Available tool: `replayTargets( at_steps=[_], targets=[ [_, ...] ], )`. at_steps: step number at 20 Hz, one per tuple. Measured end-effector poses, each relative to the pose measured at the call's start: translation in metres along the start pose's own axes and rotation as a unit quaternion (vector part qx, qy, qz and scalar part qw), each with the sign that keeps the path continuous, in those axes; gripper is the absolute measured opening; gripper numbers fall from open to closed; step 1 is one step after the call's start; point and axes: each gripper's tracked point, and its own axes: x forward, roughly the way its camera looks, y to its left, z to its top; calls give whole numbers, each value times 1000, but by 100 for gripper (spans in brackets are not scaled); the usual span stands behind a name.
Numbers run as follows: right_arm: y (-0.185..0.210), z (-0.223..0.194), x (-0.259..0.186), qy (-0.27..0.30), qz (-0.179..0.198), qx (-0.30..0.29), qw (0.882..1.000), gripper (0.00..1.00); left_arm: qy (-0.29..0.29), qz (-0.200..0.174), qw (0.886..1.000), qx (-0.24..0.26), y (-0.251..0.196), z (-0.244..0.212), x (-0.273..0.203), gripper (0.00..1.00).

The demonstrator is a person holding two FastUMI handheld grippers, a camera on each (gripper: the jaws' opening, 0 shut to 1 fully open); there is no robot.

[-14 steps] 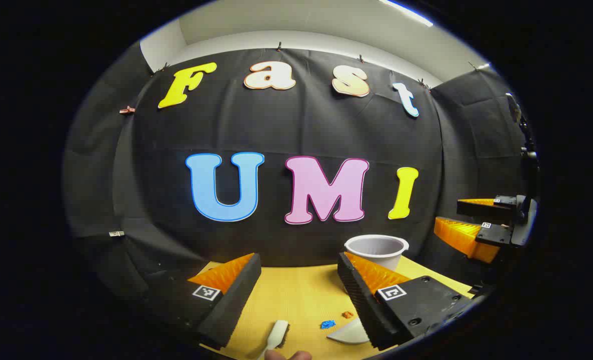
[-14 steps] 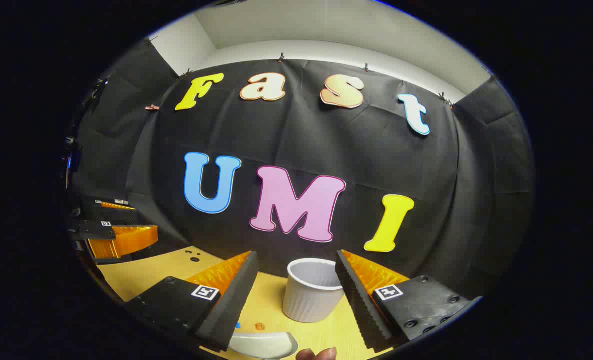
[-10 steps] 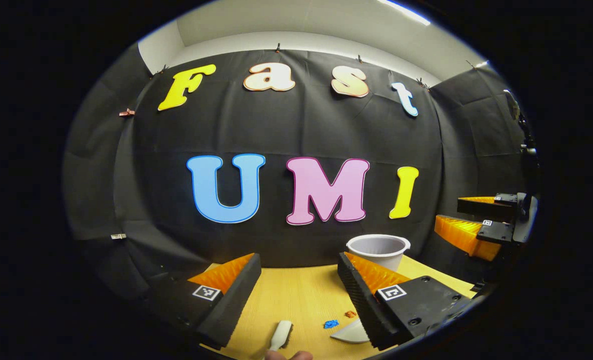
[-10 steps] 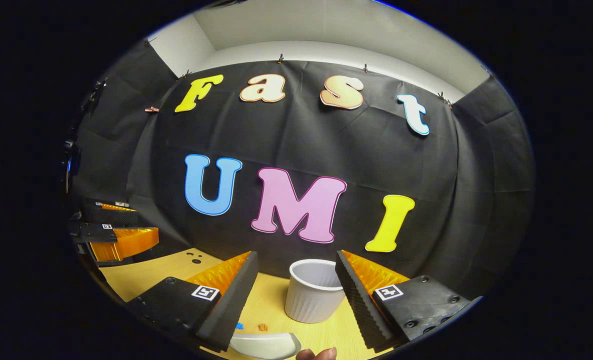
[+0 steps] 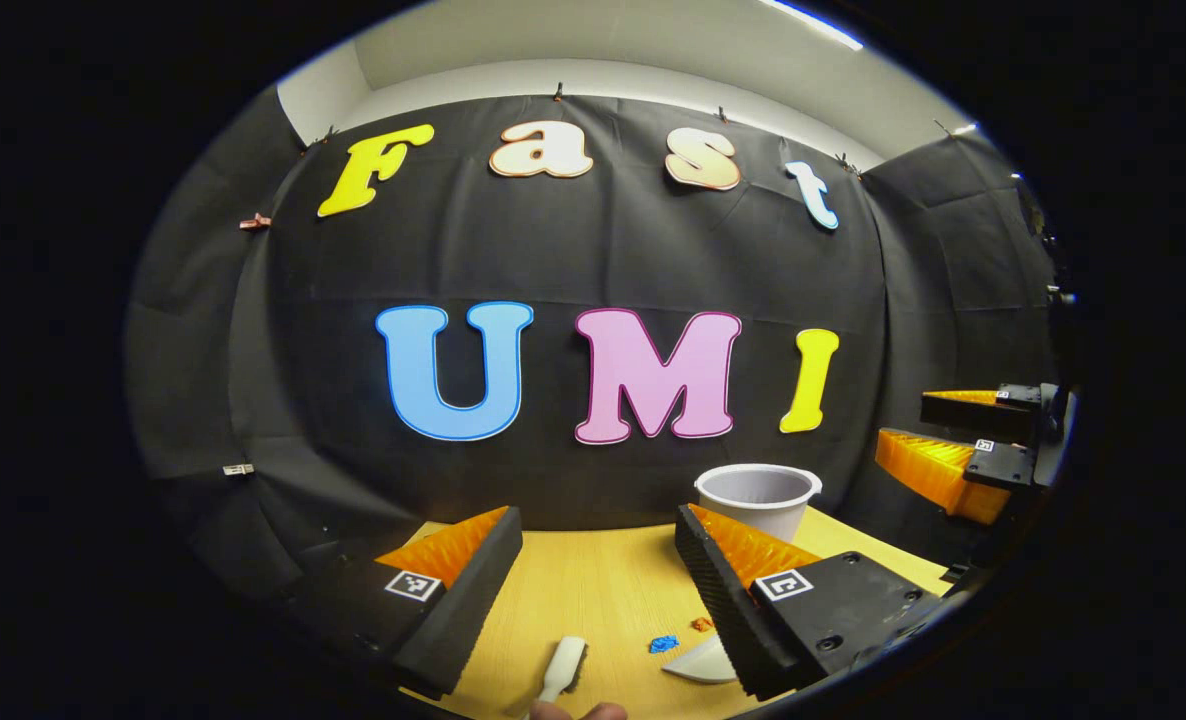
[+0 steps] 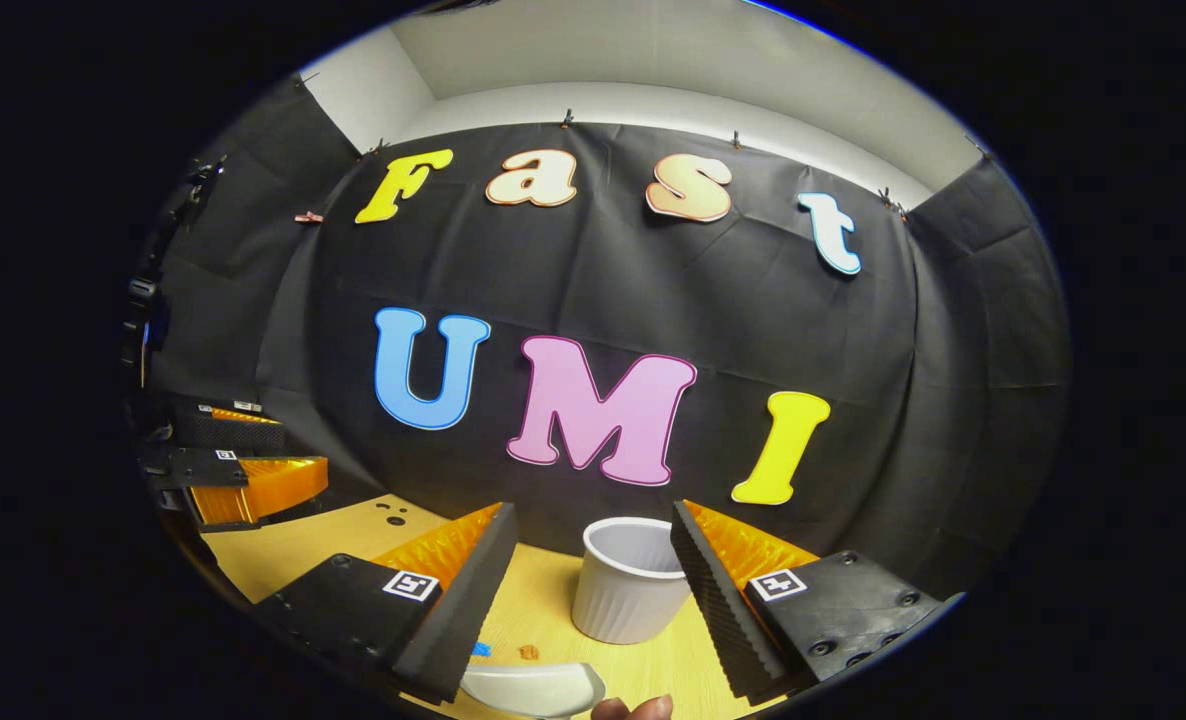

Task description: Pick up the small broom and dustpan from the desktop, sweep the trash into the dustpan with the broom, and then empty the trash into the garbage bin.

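Left gripper (image 5: 598, 590) is held above the yellow desktop (image 5: 603, 580) with its jaws spread wide and nothing between them. In the left gripper view, the small broom (image 5: 565, 668) lies on the desktop at about 6 o'clock, below the gap between the fingers, its white handle running toward the bottom edge, where a fingertip (image 5: 578, 711) of the person shows. A blue scrap (image 5: 663, 643) and an orange scrap (image 5: 701, 624) of trash lie close together at about 5 o'clock, just beside the white dustpan (image 5: 701, 662), which is partly hidden behind the gripper's right-hand finger. The white garbage bin (image 5: 758, 495) stands upright farther back at about 4 o'clock, near the booth wall.

Right gripper (image 6: 593, 590) is likewise wide open and grips nothing. In the right gripper view, the dustpan (image 6: 533, 688) rests on the desktop (image 6: 543, 610) at 6 o'clock, under the gap between the fingers. The orange scrap (image 6: 528, 652) and the blue scrap (image 6: 480, 650) lie just beyond its far edge; the blue one is partly covered by the left-hand finger. The ribbed garbage bin (image 6: 628, 595) stands upright directly ahead, between the two fingers as seen, well apart from the dustpan. Contact between any scrap and the dustpan cannot be determined.

Each gripper is also seen from the other's camera: the right gripper (image 5: 963, 445) at 3 o'clock, the left gripper (image 6: 238, 460) at 9 o'clock, both with jaws apart.
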Motion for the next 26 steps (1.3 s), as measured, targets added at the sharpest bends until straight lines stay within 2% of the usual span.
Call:
replayTargets(
  at_steps=[5, 7, 9, 11, 13, 18, 22, 26],
  targets=[
    [-1, -10, -1, 15, 9, 10, 1000, 96, 3, 4, 1000, 9, 0, -2, -6, 98],
    [8, -33, -6, 57, 44, 26, 997, 96, 8, 5, 1000, 11, -1, -9, -8, 98],
    [16, -72, -19, 128, 83, 41, 987, 97, 14, 8, 1000, 11, 1, -14, -11, 98],
    [19, -120, -34, 205, 105, 59, 971, 96, 19, 12, 1000, 12, 2, -19, -11, 98],
    [10, -170, -50, 270, 110, 64, 954, 96, 22, 15, 1000, 16, 4, -24, -13, 98],
    [7, -284, -78, 416, 138, 40, 898, 95, 31, 19, 999, 17, 6, -31, -15, 98],
    [24, -338, -84, 488, 163, -6, 858, 93, 35, 22, 999, 20, 8, -35, -17, 98],
    [33, -382, -84, 523, 177, -23, 834, 90, 41, 29, 999, 19, 11, -39, -19, 98]
  ],
)
